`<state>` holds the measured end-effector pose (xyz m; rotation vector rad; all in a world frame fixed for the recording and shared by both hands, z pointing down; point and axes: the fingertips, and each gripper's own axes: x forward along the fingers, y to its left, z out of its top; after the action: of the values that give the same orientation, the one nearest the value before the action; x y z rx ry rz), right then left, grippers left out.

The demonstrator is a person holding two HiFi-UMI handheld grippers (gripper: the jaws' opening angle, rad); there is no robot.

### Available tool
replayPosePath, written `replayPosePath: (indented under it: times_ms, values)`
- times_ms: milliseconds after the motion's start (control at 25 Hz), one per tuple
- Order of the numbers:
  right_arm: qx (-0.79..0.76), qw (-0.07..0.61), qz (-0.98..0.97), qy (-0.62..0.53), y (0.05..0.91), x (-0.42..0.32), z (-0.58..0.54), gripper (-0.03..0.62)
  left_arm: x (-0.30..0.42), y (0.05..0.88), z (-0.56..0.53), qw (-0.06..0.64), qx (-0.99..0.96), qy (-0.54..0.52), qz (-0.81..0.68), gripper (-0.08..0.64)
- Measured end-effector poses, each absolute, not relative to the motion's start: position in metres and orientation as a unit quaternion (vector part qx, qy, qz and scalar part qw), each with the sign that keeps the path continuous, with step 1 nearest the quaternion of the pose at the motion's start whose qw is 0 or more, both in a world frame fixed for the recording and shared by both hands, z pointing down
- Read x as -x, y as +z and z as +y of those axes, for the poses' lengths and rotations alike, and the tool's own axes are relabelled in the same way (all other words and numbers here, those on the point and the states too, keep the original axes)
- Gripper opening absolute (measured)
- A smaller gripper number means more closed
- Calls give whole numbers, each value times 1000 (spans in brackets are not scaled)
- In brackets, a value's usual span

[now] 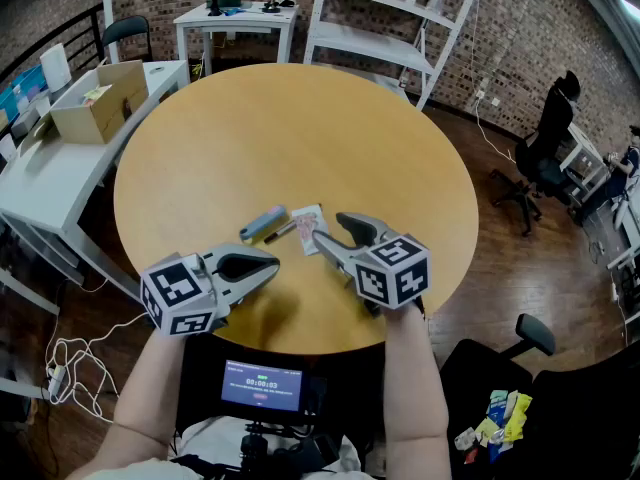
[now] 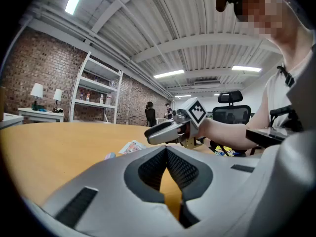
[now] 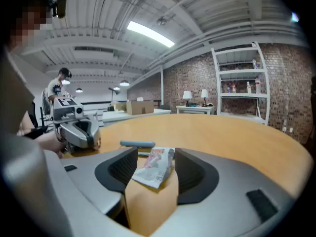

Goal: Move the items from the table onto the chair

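1. Both left gripper (image 2: 167, 149) jaws are pressed together, empty, at seven o'clock.
2. Blue tube (image 1: 262, 224), nine o'clock of the packet (image 1: 306, 226): probably light, stiff, prone to rolling; I'd pinch mid-length.
3. Packet, at the table's (image 1: 300, 118) six o'clock, between my spread right gripper (image 1: 328, 227) jaws: thin, floppy; I'd nip an edge.

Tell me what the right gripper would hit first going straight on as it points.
Most likely the printed packet, lying flat on the table at the tips of the right gripper's open fingers; the blue-grey tube sits beyond.
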<state>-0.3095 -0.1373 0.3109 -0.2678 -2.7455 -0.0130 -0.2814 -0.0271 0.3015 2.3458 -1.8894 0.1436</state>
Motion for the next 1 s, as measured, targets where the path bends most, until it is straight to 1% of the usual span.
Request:
replayPosePath:
  times_ms: [160,240,280,440,520,640,760,1000]
  values:
    - [130,281,-950,-50,344,335,-131,244,284,301,-27,62,-774,48,-628,5]
    - [142,298,-941,-71,351,337,-127,242,284,300,-27,61,-775,48,-627,5]
    - [145,299,-940,-77,350,336,-126,216,284,300,-27,61,-775,48,-627,5]
    - [132,281,-945,-99,340,328,-128,91,286,299,-23,61,-775,49,-628,5]
    - [121,265,-950,-109,332,322,-132,58,289,299,-22,62,-773,47,-630,5]
    - [108,234,-960,-107,319,307,-138,40,282,299,-26,64,-772,46,-631,6]
    - [93,202,-970,-102,304,283,-143,34,254,298,-37,61,-790,49,-608,6]
    - [37,147,-984,-92,281,212,-157,29,222,296,-65,62,-814,51,-575,6]
